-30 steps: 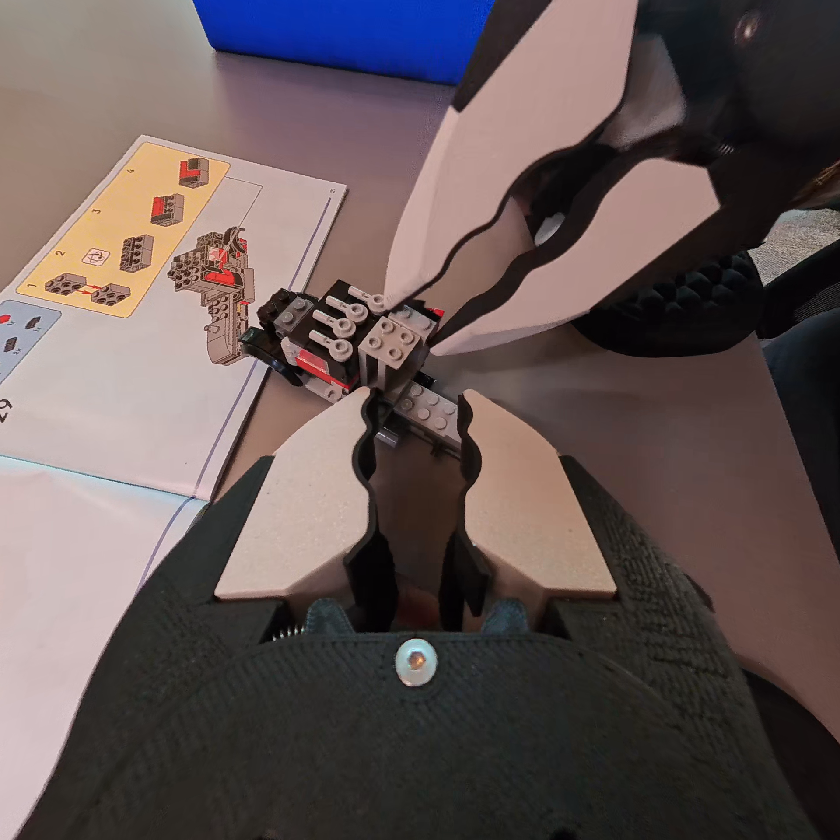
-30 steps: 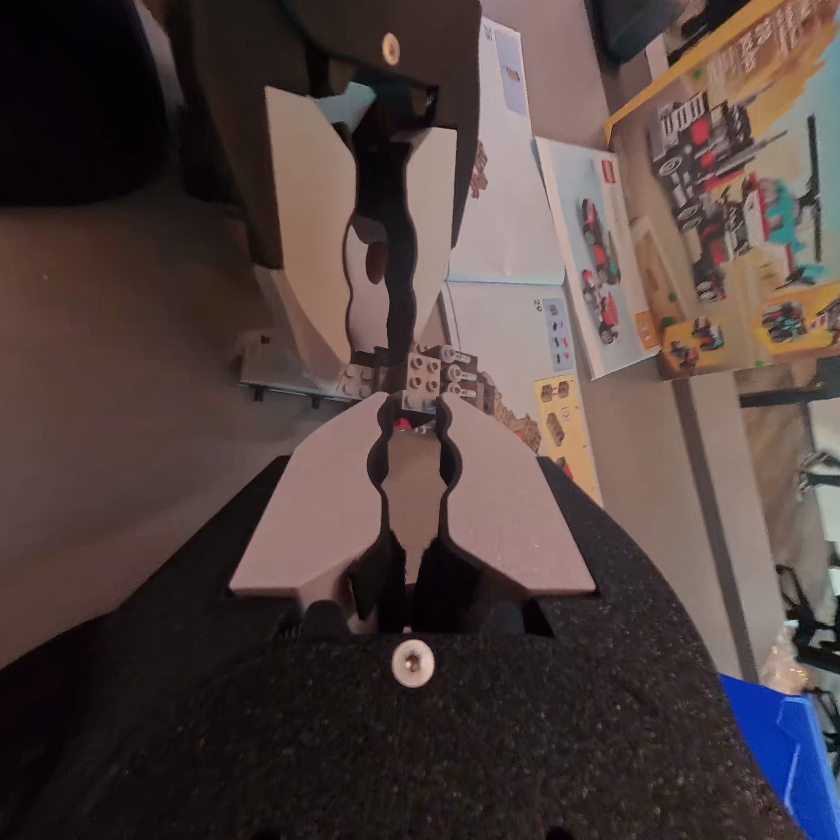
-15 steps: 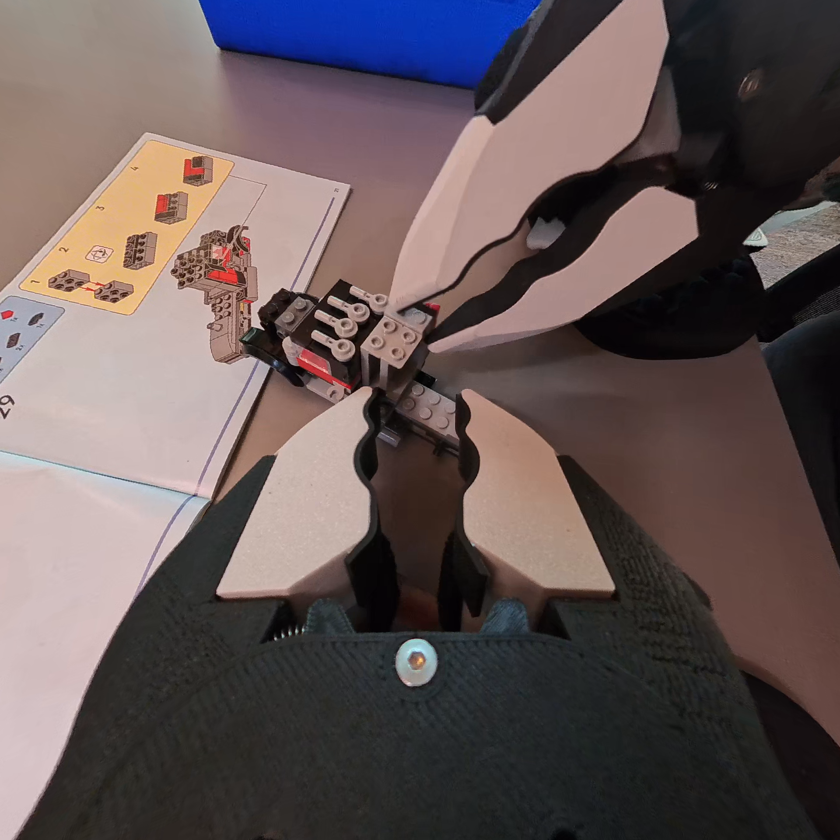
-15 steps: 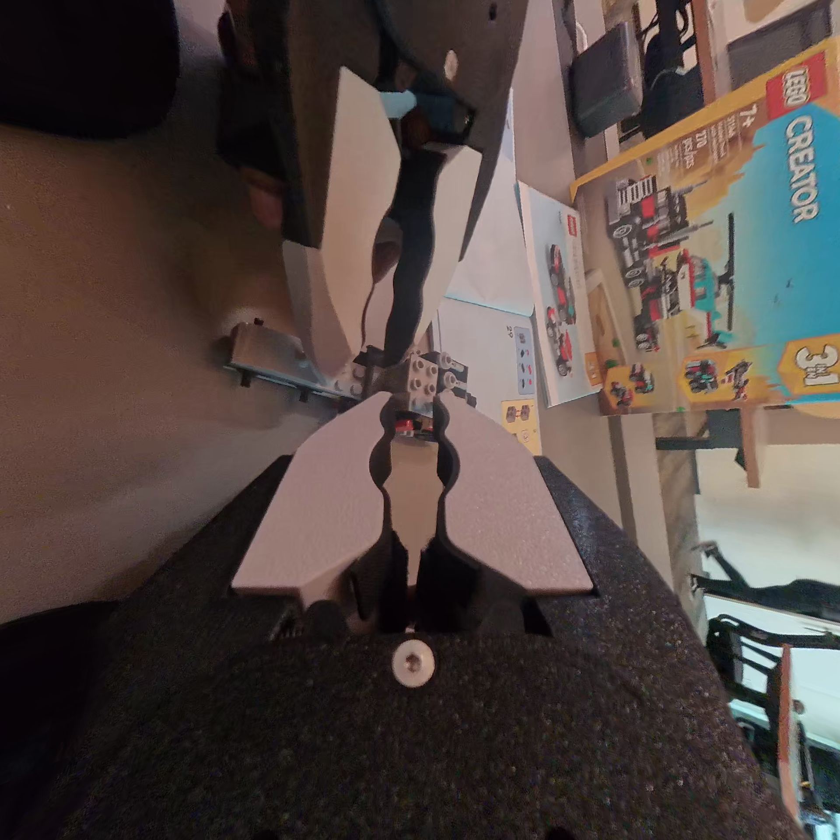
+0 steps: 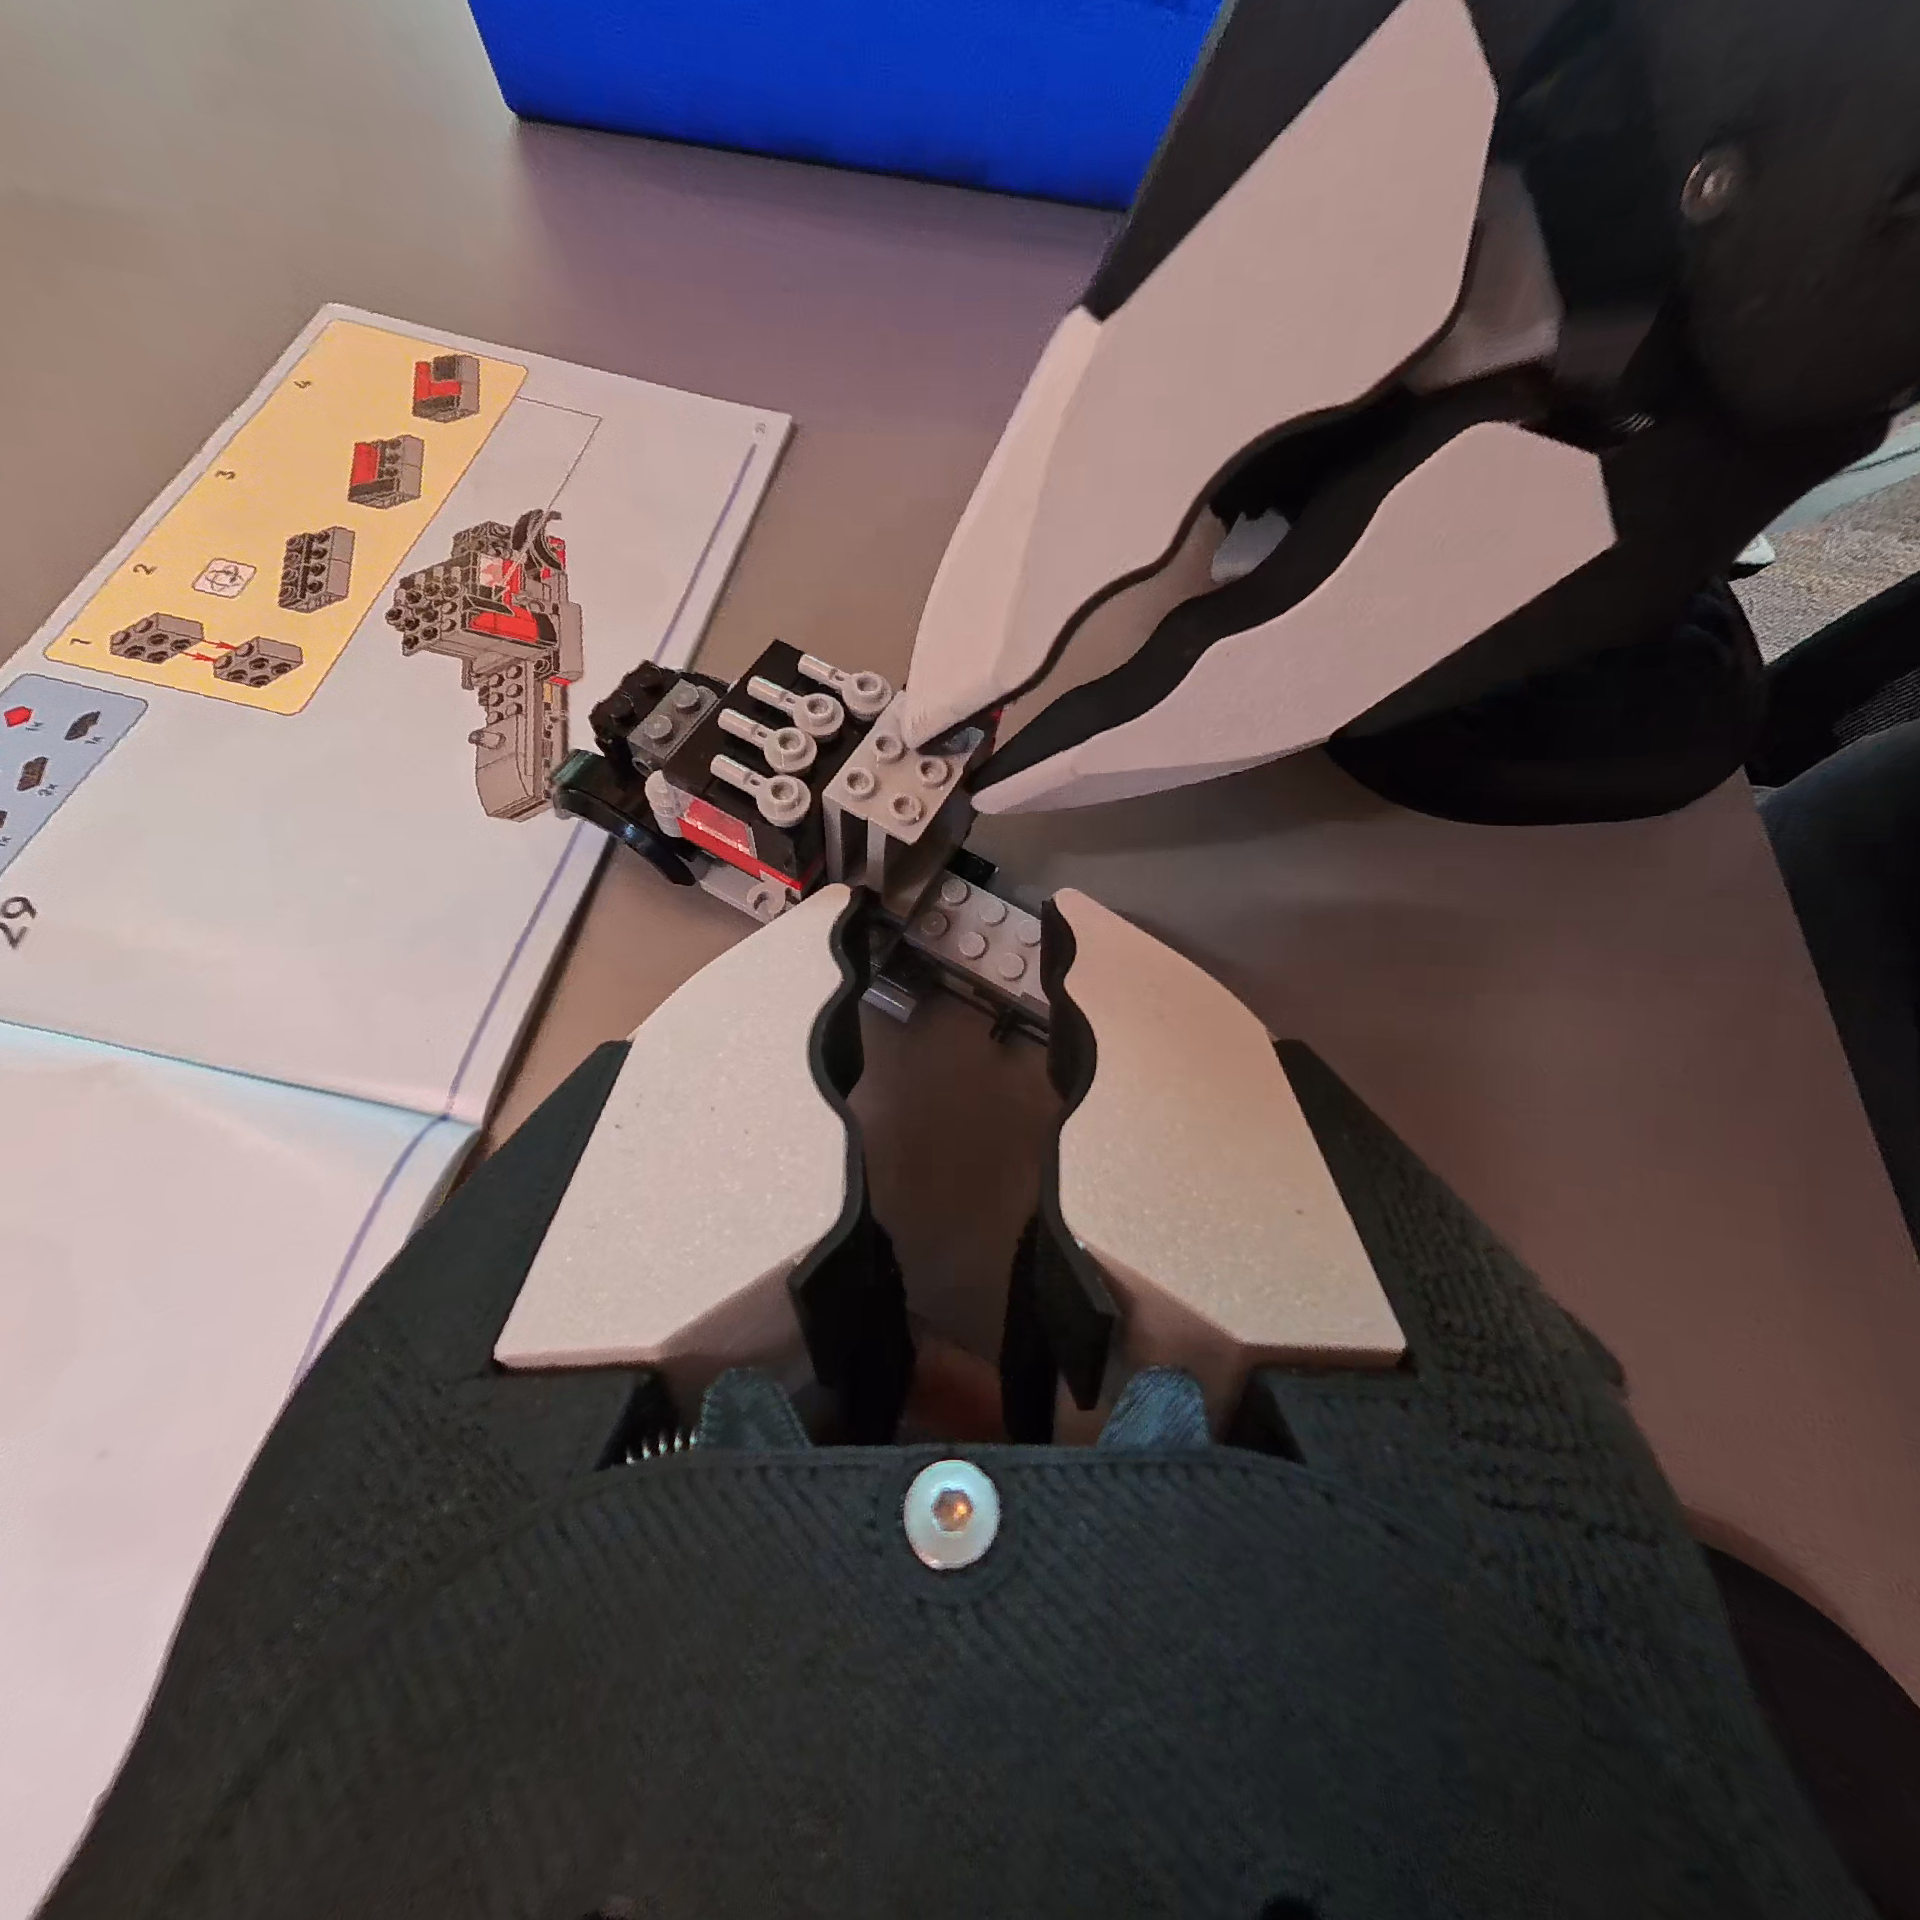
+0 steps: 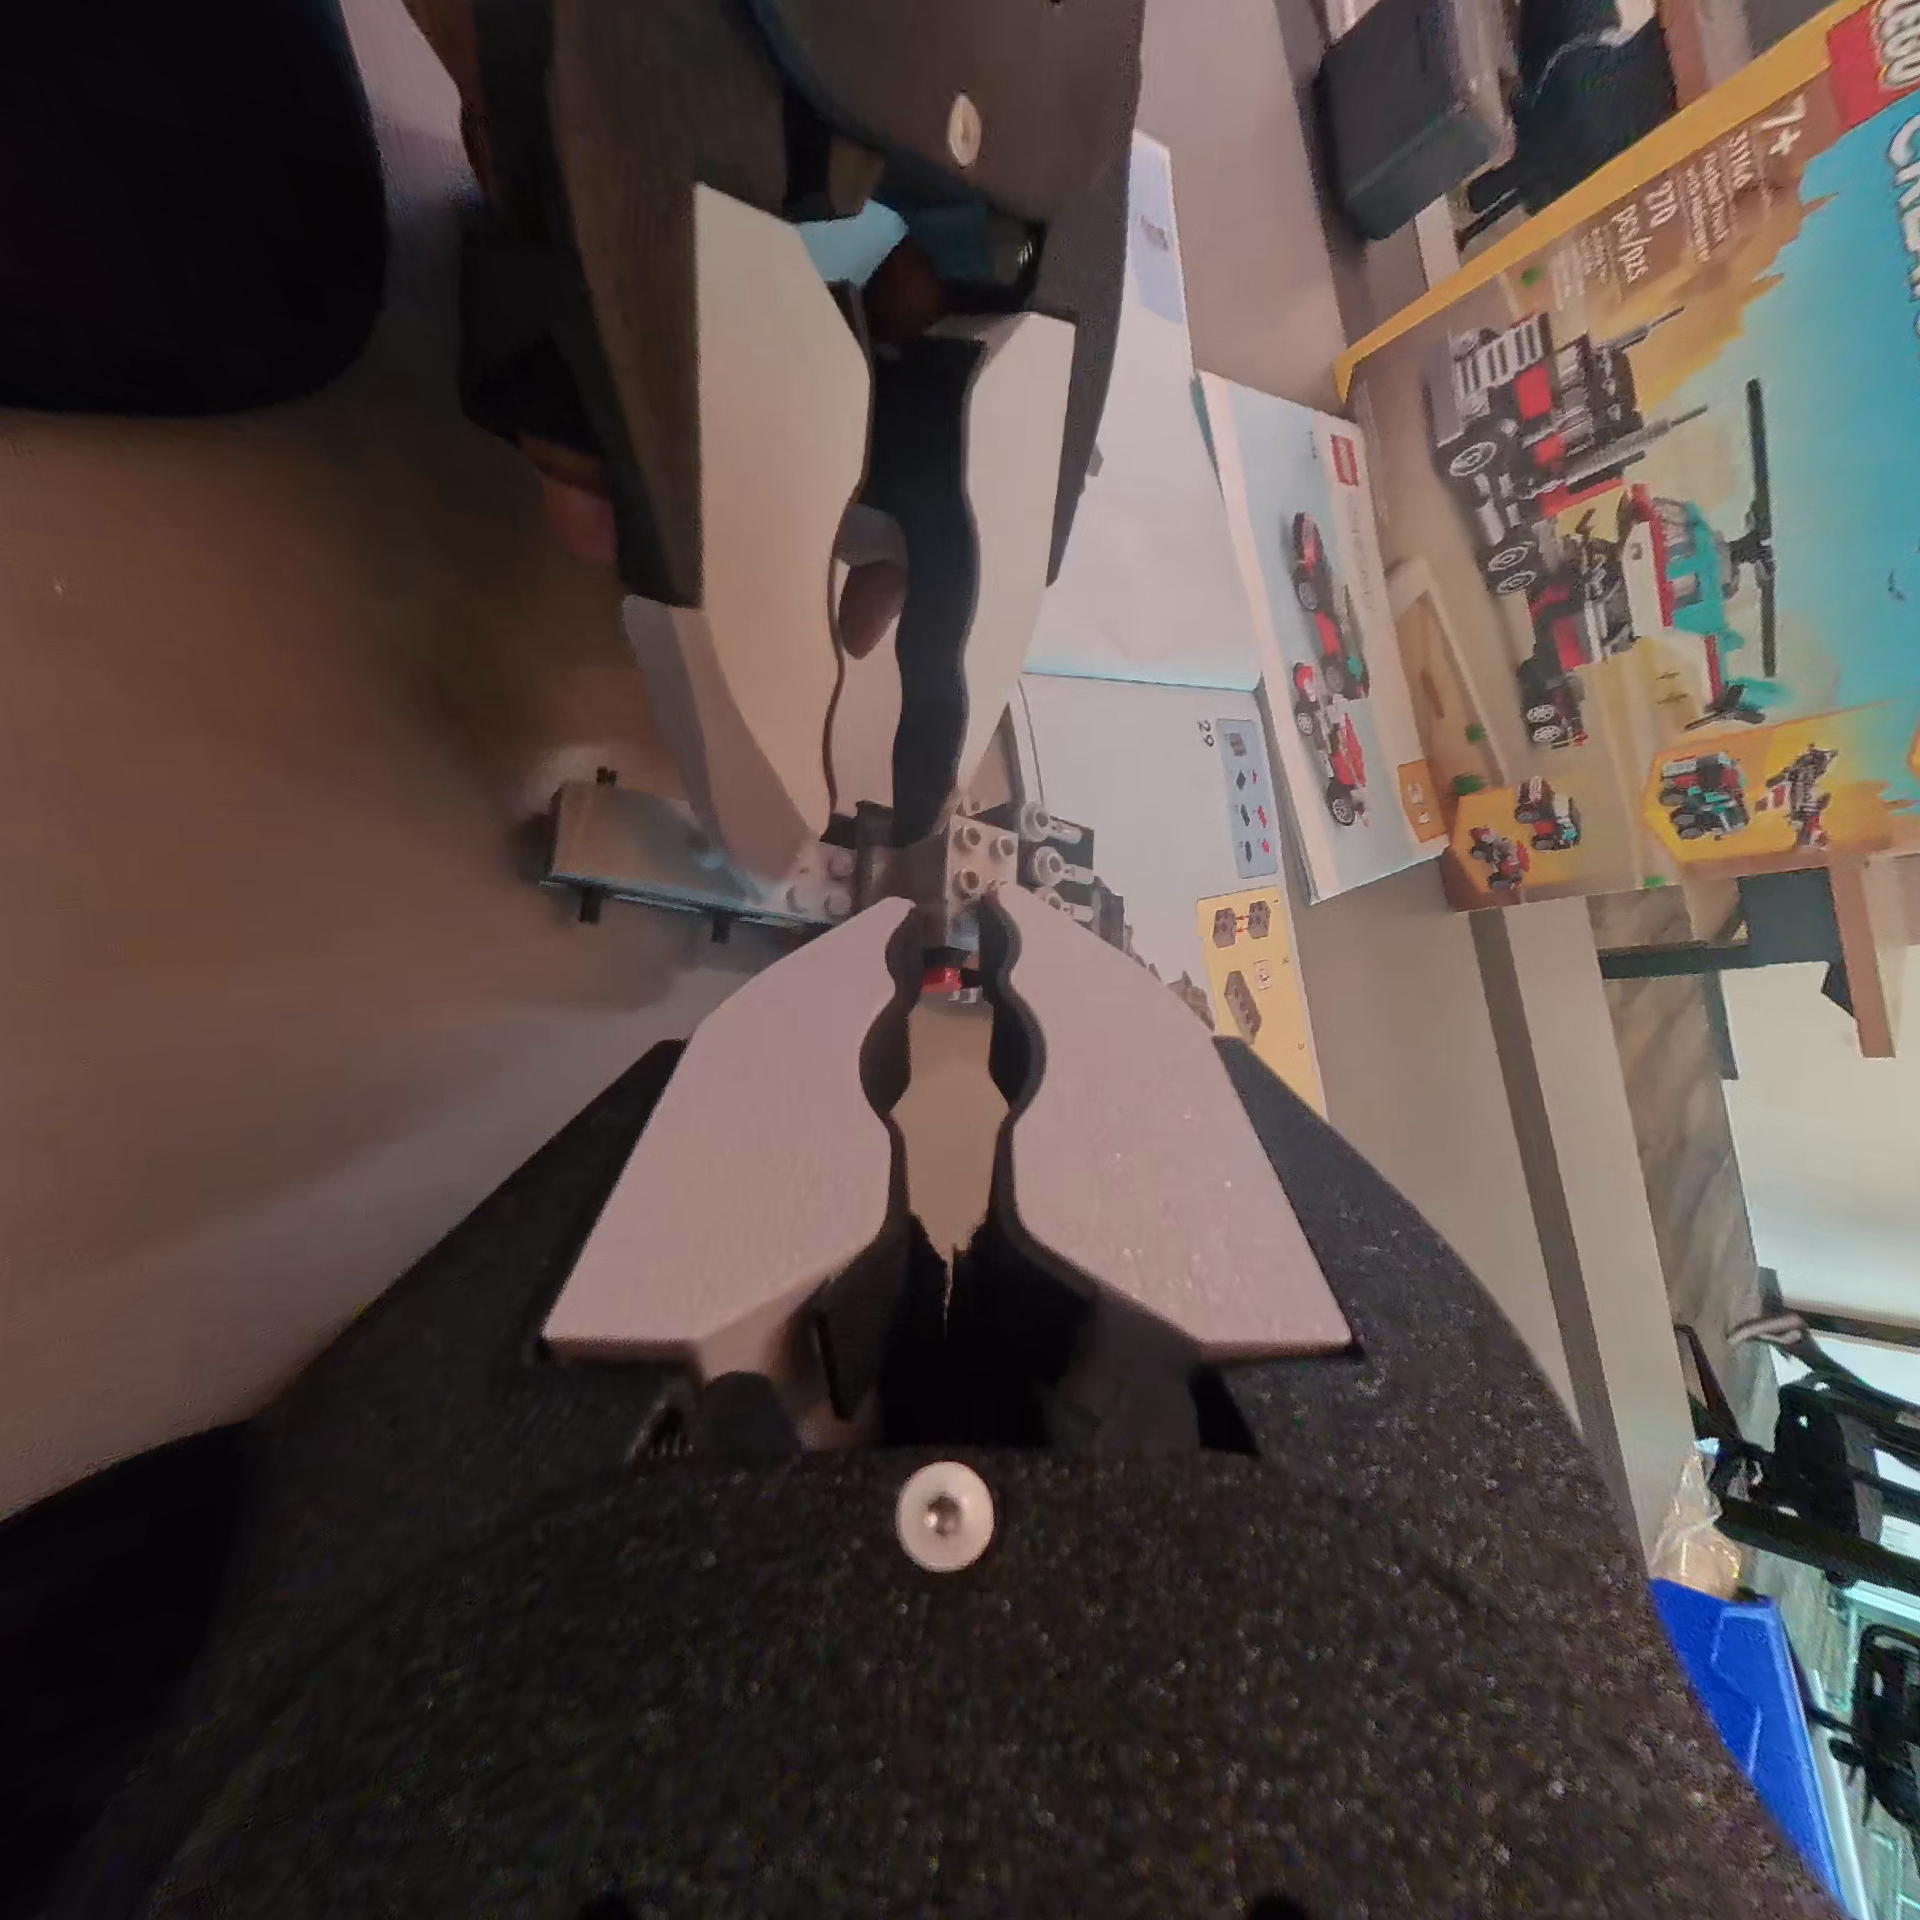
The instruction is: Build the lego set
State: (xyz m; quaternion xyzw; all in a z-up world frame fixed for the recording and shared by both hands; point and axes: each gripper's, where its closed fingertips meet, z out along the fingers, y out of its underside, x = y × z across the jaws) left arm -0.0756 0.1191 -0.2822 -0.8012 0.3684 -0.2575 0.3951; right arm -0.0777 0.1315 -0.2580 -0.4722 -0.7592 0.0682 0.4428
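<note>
A partly built black, grey and red lego model (image 5: 748,790) lies on the grey table (image 5: 1455,1091) beside the open instruction booklet (image 5: 260,831). My left gripper (image 5: 951,909) is shut on the model's long grey plate (image 5: 982,935) at its near end. My right gripper (image 5: 961,758) comes in from the upper right. Its jaws pinch the far edge of the grey studded block (image 5: 899,779) on top of the model. In the right wrist view my right gripper (image 6: 951,914) grips that block (image 6: 971,857), and the left gripper (image 6: 883,831) reaches down from above onto the plate.
A blue bin (image 5: 831,94) stands at the back of the table. The lego box (image 6: 1662,468) and a second booklet (image 6: 1330,644) lie beyond the model in the right wrist view. A dark chair (image 5: 1818,727) is at the table's right edge. My two grippers' fingertips are within a few centimetres of each other.
The right gripper's jaws have narrowed onto the grey block and its view has tilted. The left gripper and the model have stayed almost still.
</note>
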